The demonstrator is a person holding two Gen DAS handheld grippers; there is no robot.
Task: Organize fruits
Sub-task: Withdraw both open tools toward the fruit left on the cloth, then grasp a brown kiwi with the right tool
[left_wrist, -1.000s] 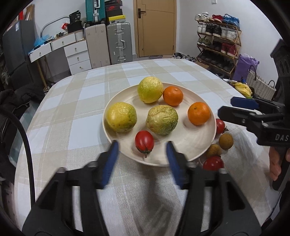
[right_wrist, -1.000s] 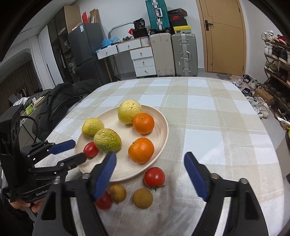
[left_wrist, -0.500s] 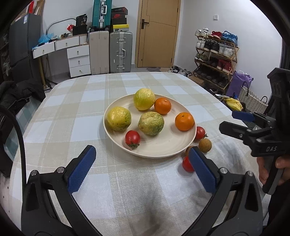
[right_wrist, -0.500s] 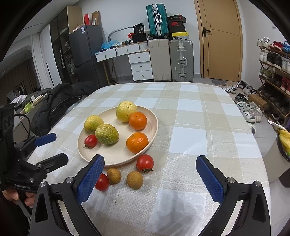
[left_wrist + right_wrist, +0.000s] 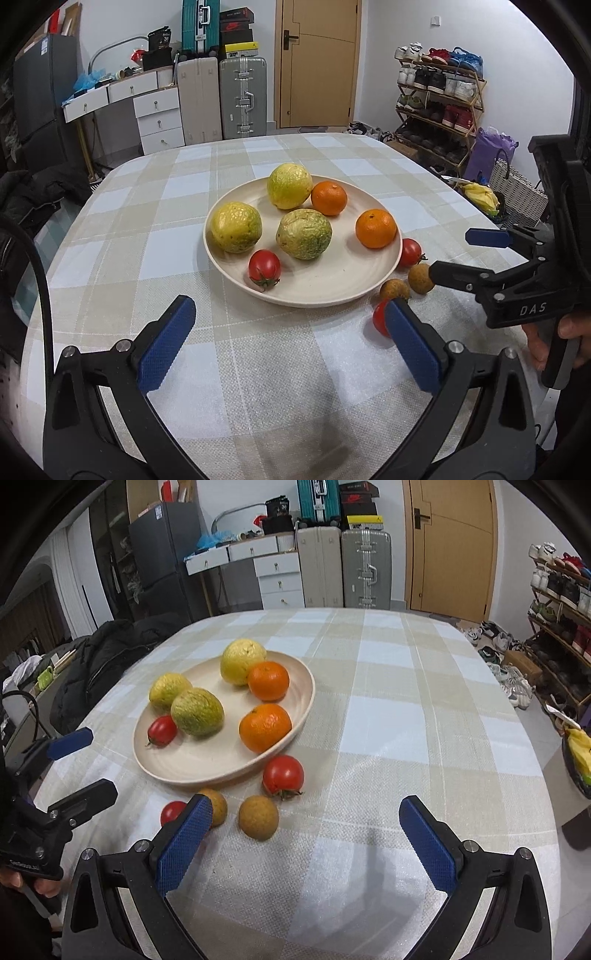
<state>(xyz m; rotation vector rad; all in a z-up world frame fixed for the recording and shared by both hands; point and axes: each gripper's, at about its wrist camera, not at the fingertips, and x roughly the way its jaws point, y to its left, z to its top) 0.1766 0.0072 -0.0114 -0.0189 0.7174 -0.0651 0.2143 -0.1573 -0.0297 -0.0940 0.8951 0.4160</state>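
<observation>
Both the left gripper [image 5: 288,345] and right gripper [image 5: 314,842] hover wide apart, holding nothing. On the checked-cloth desk [image 5: 388,716], the round cream plate [image 5: 332,280] carries six fruits. Two red tomatoes [image 5: 283,775] and two small brown round fruits [image 5: 258,816] lie just beside its near right rim.

Left tool [image 5: 288,343] and right tool [image 5: 306,840], both jaws spread wide, empty.

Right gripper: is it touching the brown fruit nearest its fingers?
Apart. In the right wrist view the open right gripper sits short of the brown fruit, with bare tablecloth visible between the fruit and both fingers.
</observation>
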